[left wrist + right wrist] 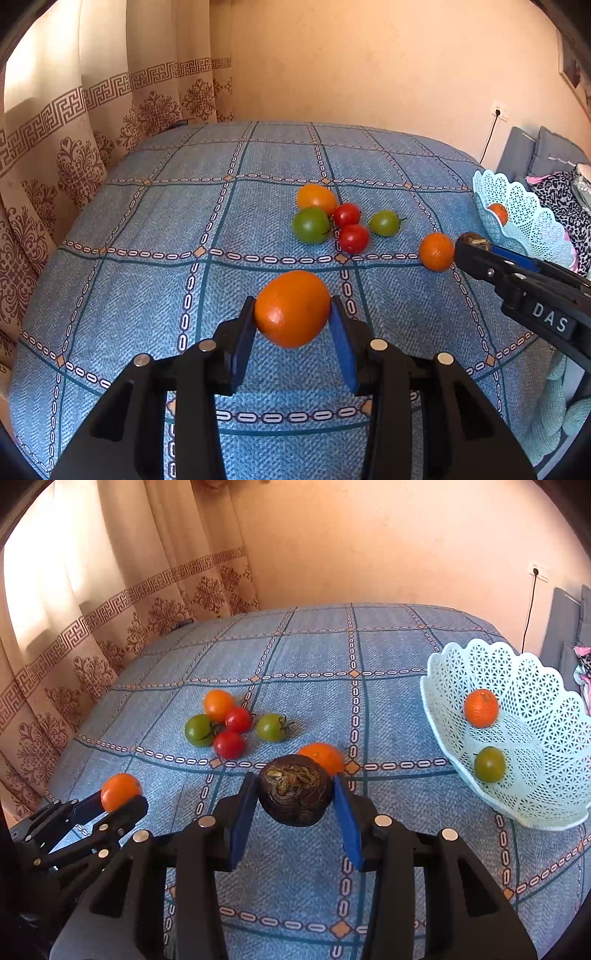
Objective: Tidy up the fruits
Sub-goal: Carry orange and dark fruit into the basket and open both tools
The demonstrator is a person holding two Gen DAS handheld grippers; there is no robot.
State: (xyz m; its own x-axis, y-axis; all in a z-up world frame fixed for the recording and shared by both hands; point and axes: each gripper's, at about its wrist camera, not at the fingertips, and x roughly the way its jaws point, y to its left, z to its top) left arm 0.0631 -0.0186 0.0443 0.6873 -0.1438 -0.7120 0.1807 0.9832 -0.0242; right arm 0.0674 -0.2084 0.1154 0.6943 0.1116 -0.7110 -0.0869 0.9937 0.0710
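Orange [291,308] sits pinched in left hand-held gripper [292,314]; right hand-held gripper [295,794] clamps dark fruit [294,789].

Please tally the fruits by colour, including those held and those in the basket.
Orange: 5 (one in the left tongs, one in the basket, three on the cloth, e.g.)
Green: 3 (e.g.)
Red: 2 (e.g.)
Dark brown: 1, in the right tongs
Total: 11

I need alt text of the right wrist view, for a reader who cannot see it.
The right tongs grip a dark brown round fruit above a blue checked cloth. To the right, a pale lace-pattern basket holds an orange and a green tomato; at left, the left tongs grip another orange.
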